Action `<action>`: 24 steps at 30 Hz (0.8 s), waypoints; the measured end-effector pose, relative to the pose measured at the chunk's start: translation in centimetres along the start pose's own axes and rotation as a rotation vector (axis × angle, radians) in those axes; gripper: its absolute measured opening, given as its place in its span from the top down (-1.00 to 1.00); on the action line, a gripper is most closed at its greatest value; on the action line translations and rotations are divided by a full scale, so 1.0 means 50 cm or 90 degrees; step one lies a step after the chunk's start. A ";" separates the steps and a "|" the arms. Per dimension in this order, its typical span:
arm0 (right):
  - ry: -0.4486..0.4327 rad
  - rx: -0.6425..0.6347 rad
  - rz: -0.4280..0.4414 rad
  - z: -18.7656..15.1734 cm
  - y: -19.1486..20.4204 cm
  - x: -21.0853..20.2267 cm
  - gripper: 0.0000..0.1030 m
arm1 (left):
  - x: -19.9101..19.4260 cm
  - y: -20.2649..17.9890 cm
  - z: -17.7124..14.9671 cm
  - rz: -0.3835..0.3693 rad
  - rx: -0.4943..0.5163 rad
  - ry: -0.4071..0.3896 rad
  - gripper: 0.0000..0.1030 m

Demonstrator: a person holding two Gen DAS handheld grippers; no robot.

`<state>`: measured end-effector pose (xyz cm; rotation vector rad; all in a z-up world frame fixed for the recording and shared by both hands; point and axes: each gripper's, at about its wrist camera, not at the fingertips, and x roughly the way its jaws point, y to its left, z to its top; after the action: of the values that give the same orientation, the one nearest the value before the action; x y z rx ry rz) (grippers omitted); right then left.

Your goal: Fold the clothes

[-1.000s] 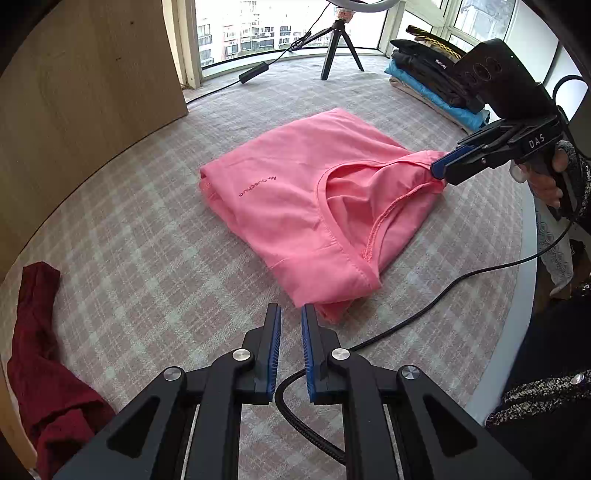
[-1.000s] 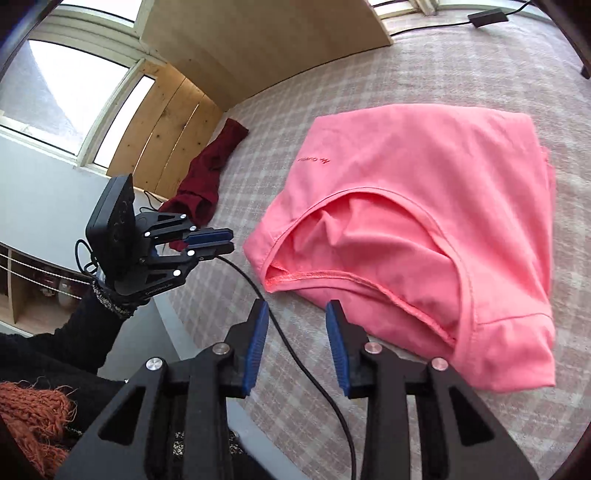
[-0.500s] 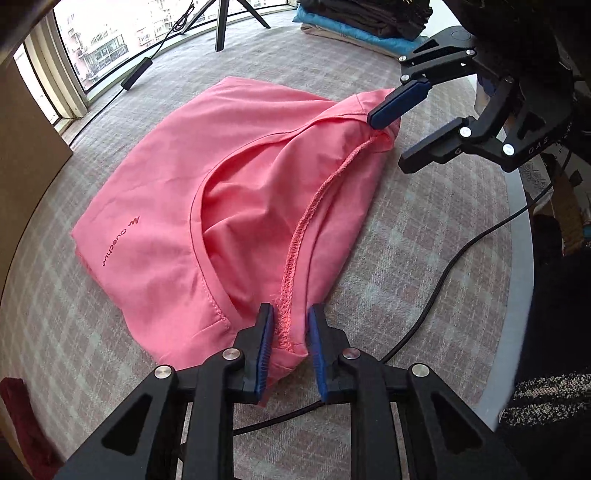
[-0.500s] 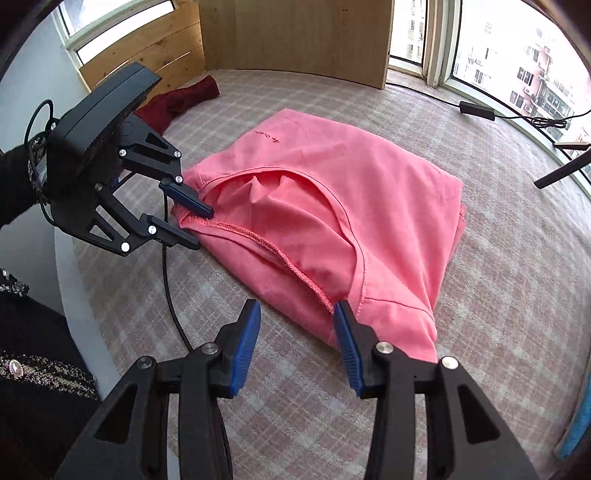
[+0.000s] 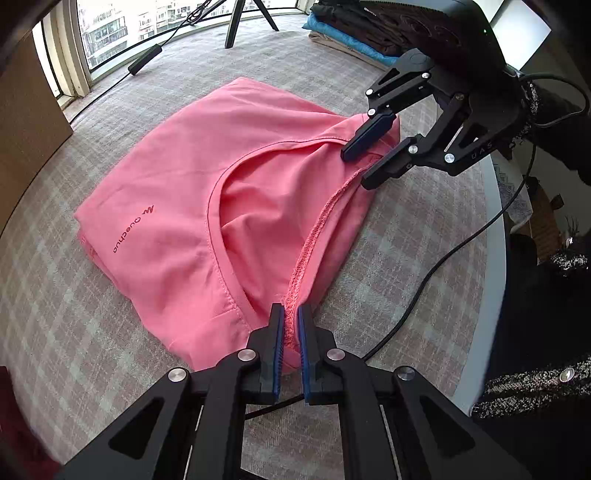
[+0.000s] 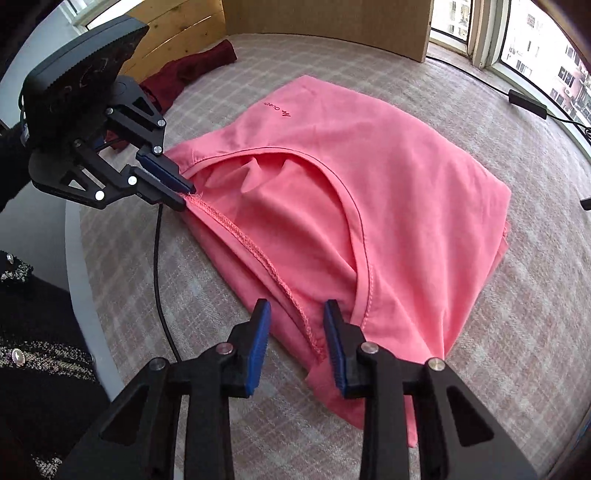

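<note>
Both grippers at pink shirt [image 5: 207,177] hem — left gripper [image 5: 291,325] now clamped | right gripper [image 6: 295,325] agape

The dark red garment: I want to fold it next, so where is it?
In the right wrist view the dark red garment lies at the upper left, beyond the left gripper, near the wooden panel.

I am working over a round tabletop [image 5: 388,236] wearing a pale checked cloth. A pink shirt [image 5: 207,184] is lying on it, a dark red garment [image 6: 184,70] is sitting near the edge, and folded clothes [image 5: 354,37], I think, are stacking up further off.
</note>
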<state>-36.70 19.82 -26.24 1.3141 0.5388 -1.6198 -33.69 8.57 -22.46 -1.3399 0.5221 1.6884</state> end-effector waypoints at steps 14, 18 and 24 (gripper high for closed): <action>0.035 -0.020 0.012 0.004 0.015 -0.023 0.71 | -0.008 -0.013 -0.019 -0.015 0.014 0.045 0.86; -0.033 0.023 0.035 0.035 0.003 -0.050 0.71 | -0.043 -0.002 -0.007 -0.022 -0.013 0.006 0.80; 0.108 -0.009 0.005 0.004 0.021 0.043 0.71 | -0.064 0.052 -0.010 0.025 -0.059 -0.026 0.56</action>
<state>-35.85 18.33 -27.92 1.4493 0.6451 -1.5048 -35.54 5.64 -20.14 -1.3656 0.4546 1.7873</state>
